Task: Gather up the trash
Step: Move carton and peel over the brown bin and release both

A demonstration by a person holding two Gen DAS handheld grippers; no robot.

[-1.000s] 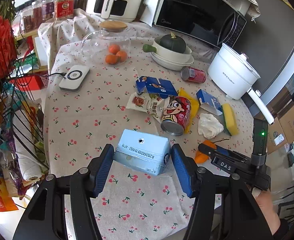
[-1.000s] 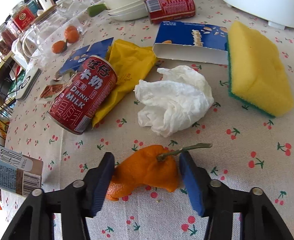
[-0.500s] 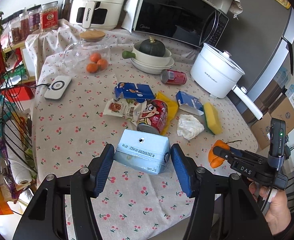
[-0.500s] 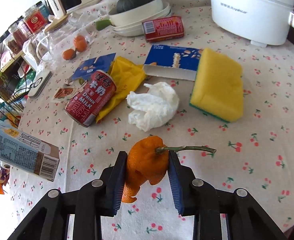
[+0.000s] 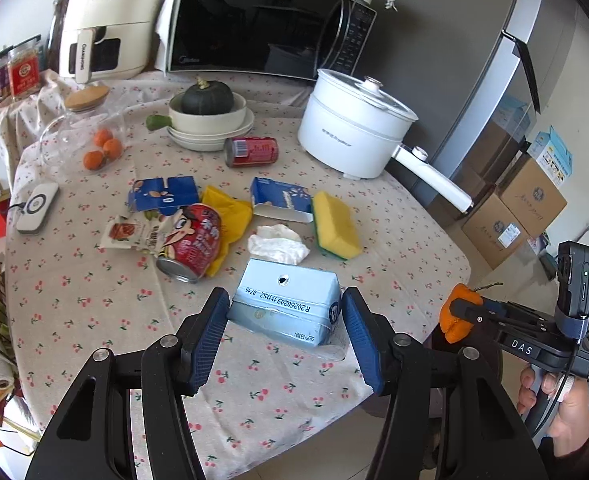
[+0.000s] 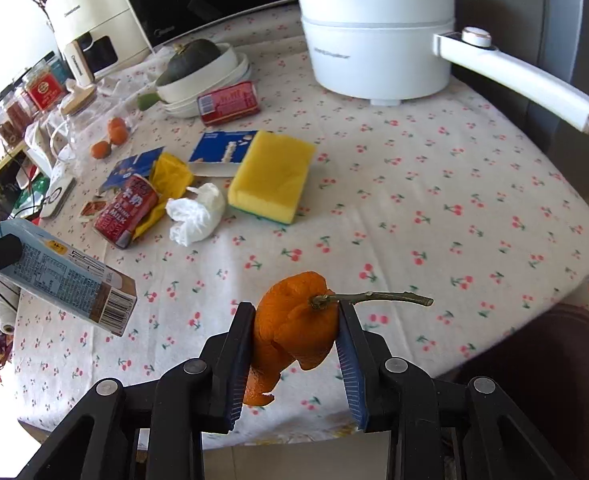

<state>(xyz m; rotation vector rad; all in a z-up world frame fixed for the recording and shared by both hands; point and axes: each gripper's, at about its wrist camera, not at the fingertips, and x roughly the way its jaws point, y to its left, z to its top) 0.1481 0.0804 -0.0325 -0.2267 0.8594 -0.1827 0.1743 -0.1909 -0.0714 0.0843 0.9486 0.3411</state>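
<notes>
Carrying two pieces of trash clear of the table (image 6: pixel 454 184).
The left gripper (image 5: pixel 286 328) clamps the milk carton (image 5: pixel 284 308); the right gripper (image 6: pixel 294 344) pinches the orange peel (image 6: pixel 294 328) beyond the edge. Keep both squeezes steady until a bin sits below.

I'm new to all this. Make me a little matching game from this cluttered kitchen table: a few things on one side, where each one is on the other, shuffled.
Things:
1. orange peel
2. milk carton
3. dark green squash
4. yellow sponge

Places:
A. in the white bowl near the microwave
B. clamped in the right gripper, off the table
C. lying on the tablecloth beside the crumpled tissue
D. clamped in the left gripper, above the table

Pairs: 1-B, 2-D, 3-A, 4-C
</notes>
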